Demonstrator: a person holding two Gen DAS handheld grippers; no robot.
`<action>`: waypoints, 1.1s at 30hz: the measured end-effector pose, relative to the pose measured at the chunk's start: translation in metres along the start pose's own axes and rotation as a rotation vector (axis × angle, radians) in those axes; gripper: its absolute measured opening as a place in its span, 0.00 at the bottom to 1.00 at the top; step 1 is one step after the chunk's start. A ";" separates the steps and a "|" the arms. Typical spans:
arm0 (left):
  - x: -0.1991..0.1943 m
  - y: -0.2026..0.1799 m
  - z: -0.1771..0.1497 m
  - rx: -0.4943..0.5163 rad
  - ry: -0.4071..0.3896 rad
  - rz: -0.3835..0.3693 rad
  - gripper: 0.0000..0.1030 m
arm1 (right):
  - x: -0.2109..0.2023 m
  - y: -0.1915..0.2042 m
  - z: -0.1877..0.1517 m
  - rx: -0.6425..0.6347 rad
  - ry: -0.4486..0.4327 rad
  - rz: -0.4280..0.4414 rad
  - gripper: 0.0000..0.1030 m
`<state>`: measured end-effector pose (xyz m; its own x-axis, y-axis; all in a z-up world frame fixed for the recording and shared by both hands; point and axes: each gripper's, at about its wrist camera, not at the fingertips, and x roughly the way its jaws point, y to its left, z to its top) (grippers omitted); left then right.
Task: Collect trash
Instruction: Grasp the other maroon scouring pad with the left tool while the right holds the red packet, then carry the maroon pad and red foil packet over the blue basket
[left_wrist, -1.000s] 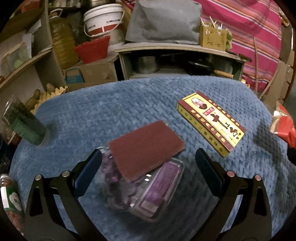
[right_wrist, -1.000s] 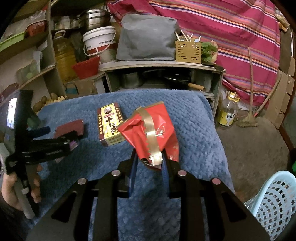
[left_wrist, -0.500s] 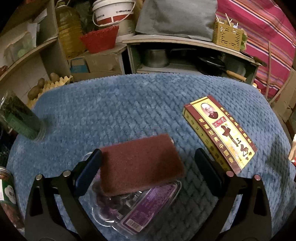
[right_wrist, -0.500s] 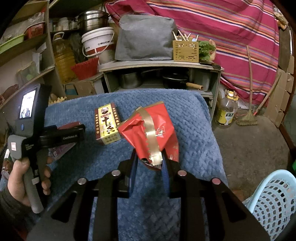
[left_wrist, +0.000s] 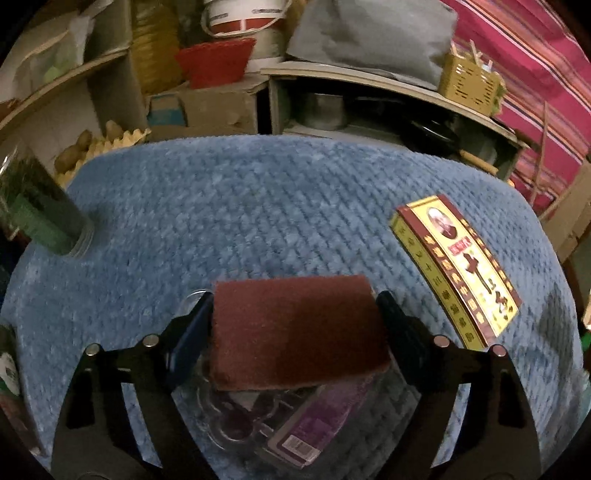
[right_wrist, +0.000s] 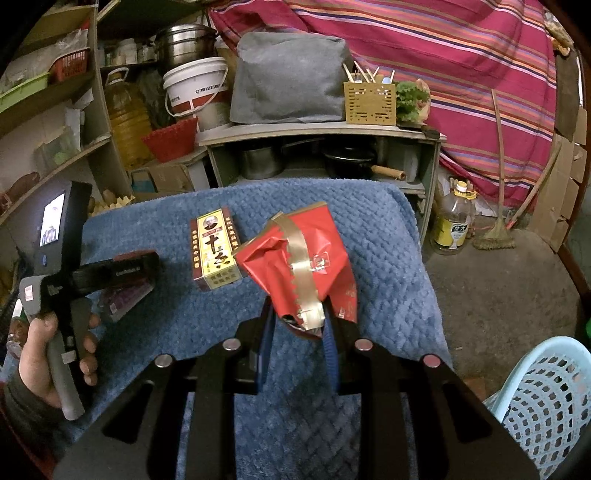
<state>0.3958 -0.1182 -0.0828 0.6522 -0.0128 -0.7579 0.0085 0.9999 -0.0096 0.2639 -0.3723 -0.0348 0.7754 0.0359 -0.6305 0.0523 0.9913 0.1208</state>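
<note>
Pad (left_wrist: 299, 328), soft, light and compressible, lies on a clear tray (left_wrist: 258, 413) at 6 o'clock; left gripper (left_wrist: 295, 325) has just been closing across its short edges. Right gripper (right_wrist: 297, 325) pinches a red wrapper (right_wrist: 299, 258).

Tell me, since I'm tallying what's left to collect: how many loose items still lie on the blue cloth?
3: a brown pad resting on a clear plastic tray near the left edge, and a yellow box mid-cloth. Others may be hidden.

Left gripper (left_wrist: 295, 314) angled down, jaws wide and just closing; right gripper (right_wrist: 299, 332) jaws clamped narrow
</note>
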 end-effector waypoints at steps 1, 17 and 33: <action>-0.001 0.001 -0.001 0.000 -0.002 -0.007 0.82 | 0.000 0.000 0.000 0.000 0.001 0.000 0.24; -0.112 -0.026 -0.015 0.056 -0.163 -0.080 0.81 | -0.050 -0.031 -0.003 0.045 -0.048 -0.003 0.24; -0.214 -0.246 -0.122 0.358 -0.249 -0.402 0.82 | -0.180 -0.188 -0.075 0.105 -0.017 -0.288 0.24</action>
<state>0.1618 -0.3613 0.0024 0.7028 -0.4334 -0.5641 0.5188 0.8548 -0.0104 0.0675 -0.5553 -0.0015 0.7294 -0.2479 -0.6375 0.3357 0.9418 0.0179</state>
